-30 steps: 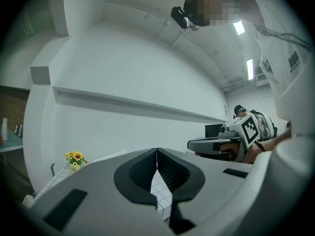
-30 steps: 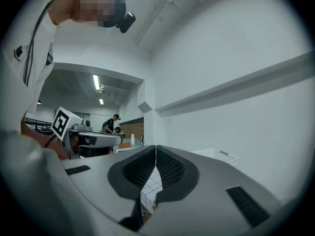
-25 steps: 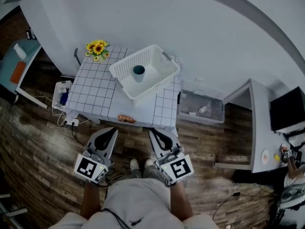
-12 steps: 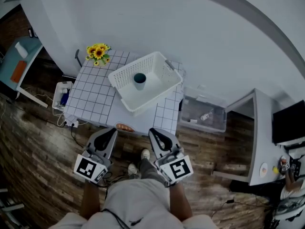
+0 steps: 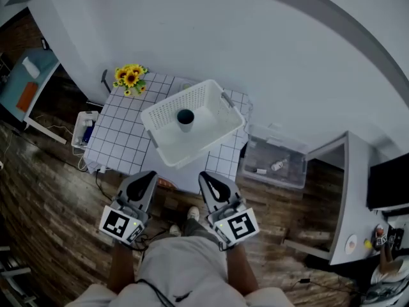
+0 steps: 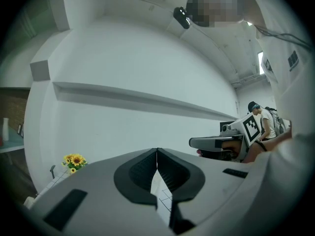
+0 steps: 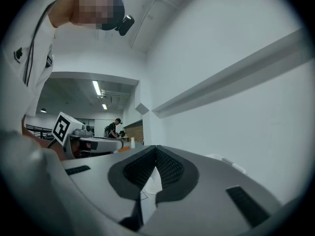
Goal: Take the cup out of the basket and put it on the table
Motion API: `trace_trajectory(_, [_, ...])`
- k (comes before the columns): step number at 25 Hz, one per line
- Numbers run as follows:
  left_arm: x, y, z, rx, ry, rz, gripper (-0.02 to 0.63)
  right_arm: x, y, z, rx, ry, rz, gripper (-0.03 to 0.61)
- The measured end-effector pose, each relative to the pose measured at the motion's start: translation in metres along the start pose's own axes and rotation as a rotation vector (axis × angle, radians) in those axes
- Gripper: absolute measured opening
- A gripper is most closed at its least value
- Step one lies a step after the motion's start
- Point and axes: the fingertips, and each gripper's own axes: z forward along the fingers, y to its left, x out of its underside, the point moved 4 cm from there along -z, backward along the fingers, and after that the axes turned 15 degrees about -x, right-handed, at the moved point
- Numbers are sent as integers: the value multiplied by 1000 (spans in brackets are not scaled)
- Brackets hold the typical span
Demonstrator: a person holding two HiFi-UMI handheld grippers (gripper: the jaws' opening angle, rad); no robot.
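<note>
1. A white perforated basket sits askew on the tiled worktop, one corner reaching towards the near edge
2. The cup, dark teal, stands upright inside the basket near its middle with its mouth facing up; it is the only thing in there
3. A bunch of sunflowers stands at the far left corner of the worktop, well apart from the basket
4. The left gripper is held level in front of the worktop's near edge, well short of the basket; its fingers are pressed together at the tips with nothing between them
5. The right gripper is level beside it, also short of the basket; its fingers are closed on themselves and hold nothing
6. On the wooden floor right of the worktop lies a clear storage box with a few small items inside, one perhaps a bottle, too small to tell
7. On the floor left of the worktop is a small white bin holding something blue
</note>
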Motion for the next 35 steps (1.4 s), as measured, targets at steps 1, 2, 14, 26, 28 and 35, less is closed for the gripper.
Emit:
trace_trajectory(1, [-1,-1,5,-4,-1,2,9,1,-6,-1,4,-3,3,11])
trace_trajectory(2, [-2,-2,9,-9,-2,4,9,2,-12,-2,6,-2,7,11])
trace_trajectory(14, [-7,4,56,-34,5,11,9,-6,-59,16,-17,-36,1,11])
trace_trajectory(26, [3,52,102,33,23,0,9,9,-84,62,44,-4,1,11])
trace_trajectory(28, [5,60,110,50,26,-2,9,12,-87,70,56,0,5,11])
trace_trajectory(35, [11,83,137,109,38,-7,9,21,-103,94,106,30,12,11])
